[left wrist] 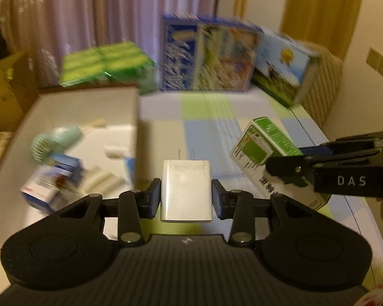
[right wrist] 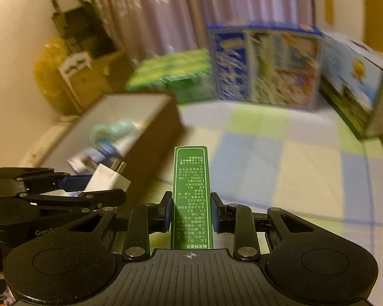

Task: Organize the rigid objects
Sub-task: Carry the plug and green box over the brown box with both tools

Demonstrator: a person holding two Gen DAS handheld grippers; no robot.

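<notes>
While the left wrist view is blurred, the left hand-held gripper (left wrist: 186, 196) clearly clamps a white charger (left wrist: 185, 190), prongs pointing away, above the table (left wrist: 163, 127). Near the table's left edge sits an open box (left wrist: 71, 97) holding small items. At right, the right hand-held gripper (left wrist: 278, 172) grips a green carton (left wrist: 258, 150)

From the right wrist view, that gripper (right wrist: 190, 213) is closed on the green carton (right wrist: 191, 193) over the checkered table (right wrist: 268, 158); the charger (right wrist: 107, 178) shows at left, beside the open box (right wrist: 130, 112)
</notes>
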